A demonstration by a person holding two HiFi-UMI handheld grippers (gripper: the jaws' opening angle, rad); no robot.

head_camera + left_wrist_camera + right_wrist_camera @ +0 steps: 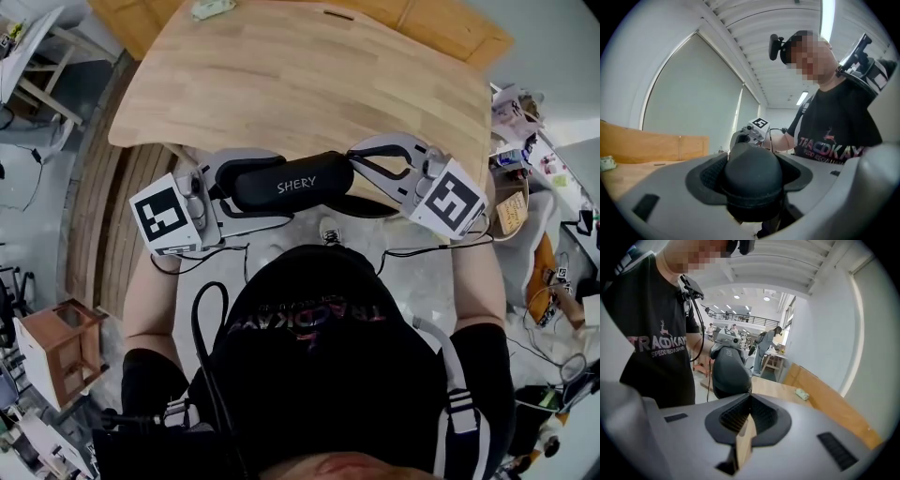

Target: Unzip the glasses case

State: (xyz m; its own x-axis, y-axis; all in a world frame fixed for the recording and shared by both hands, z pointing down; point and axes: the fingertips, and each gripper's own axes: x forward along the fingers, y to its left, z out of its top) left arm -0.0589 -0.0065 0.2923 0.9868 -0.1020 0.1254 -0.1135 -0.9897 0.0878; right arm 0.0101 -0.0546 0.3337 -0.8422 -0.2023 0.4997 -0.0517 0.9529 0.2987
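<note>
The black glasses case (291,183), marked SHERY, is held in the air between my two grippers, just in front of the table's near edge. My left gripper (246,187) is shut on the case's left end. In the left gripper view that rounded end (752,176) fills the gap between the ribbed pads (708,174). My right gripper (356,159) sits at the case's right end with its jaws shut. In the right gripper view its tips (750,393) meet right at the case's end (729,369). Whether they pinch a zipper pull is hidden.
The light wooden table (309,75) lies beyond the case, with a small pale object (213,9) at its far edge. A wooden stool (56,347) stands on the floor at the left. Clutter and cables (525,197) lie at the right. The person's body is directly below the case.
</note>
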